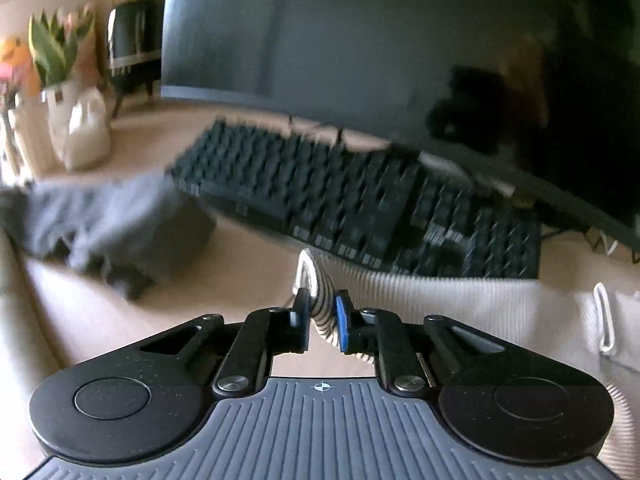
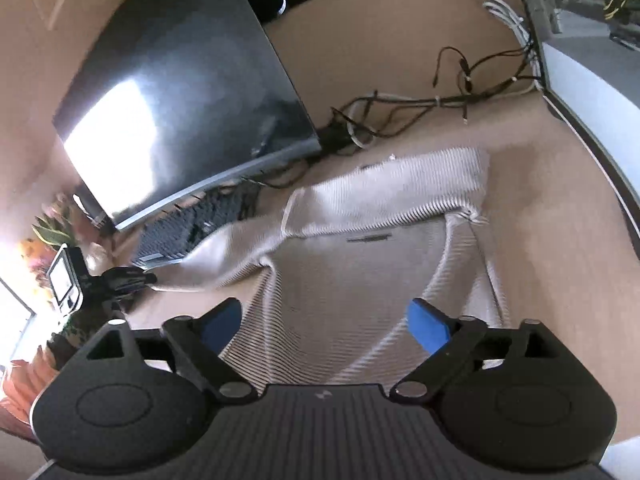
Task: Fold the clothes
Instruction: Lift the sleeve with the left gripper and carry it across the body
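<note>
A cream ribbed sweater (image 2: 360, 272) lies spread on the tan desk (image 2: 552, 264), its collar folded over at the far end. My right gripper (image 2: 326, 322) hovers open above the sweater's body, blue pads wide apart and not pressing the cloth. One sleeve runs left to my left gripper (image 2: 149, 280). In the left wrist view the left gripper (image 1: 322, 320) is shut on the sleeve's ribbed edge (image 1: 320, 292), and the rest of the sweater (image 1: 460, 304) stretches off to the right, lifted a little off the desk.
A black keyboard (image 1: 360, 208) and a dark monitor (image 1: 320, 40) stand just behind the sweater. A dark grey garment (image 1: 120, 228) lies at the left, near a vase of flowers (image 1: 76, 120). Tangled cables (image 2: 420, 108) and a computer case (image 2: 580, 60) sit at the far right.
</note>
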The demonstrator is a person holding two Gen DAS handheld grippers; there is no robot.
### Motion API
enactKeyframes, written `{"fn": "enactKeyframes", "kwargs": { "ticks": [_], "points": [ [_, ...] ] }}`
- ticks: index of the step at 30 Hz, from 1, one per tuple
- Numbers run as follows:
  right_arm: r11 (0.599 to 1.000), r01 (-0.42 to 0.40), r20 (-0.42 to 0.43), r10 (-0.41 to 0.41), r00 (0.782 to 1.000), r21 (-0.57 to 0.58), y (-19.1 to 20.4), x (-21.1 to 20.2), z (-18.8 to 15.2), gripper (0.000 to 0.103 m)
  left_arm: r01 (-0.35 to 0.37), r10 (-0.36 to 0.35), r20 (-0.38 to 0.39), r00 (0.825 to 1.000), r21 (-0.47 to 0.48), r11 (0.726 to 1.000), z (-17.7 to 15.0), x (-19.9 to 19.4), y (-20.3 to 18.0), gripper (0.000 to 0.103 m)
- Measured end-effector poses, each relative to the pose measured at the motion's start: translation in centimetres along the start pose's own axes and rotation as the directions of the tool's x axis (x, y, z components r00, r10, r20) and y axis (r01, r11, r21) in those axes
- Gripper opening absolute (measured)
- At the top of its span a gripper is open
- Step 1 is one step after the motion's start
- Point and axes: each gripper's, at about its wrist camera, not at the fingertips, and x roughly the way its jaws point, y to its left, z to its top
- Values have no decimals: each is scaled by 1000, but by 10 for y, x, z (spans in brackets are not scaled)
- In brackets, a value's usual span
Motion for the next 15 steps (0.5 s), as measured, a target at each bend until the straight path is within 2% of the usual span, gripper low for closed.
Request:
{"fn": "enactKeyframes", "kwargs": {
  "ticks": [10,15],
  "points": [
    [994,-100,-34,101,994,44,-34,23,1,102,-42,21,139,990,152,987,65,-79,-80,10],
    [984,-164,-64,169,984,71,-48,34,1,103,-40,-6,194,981,233,972,83,-113,-131,10]
  ]
}}
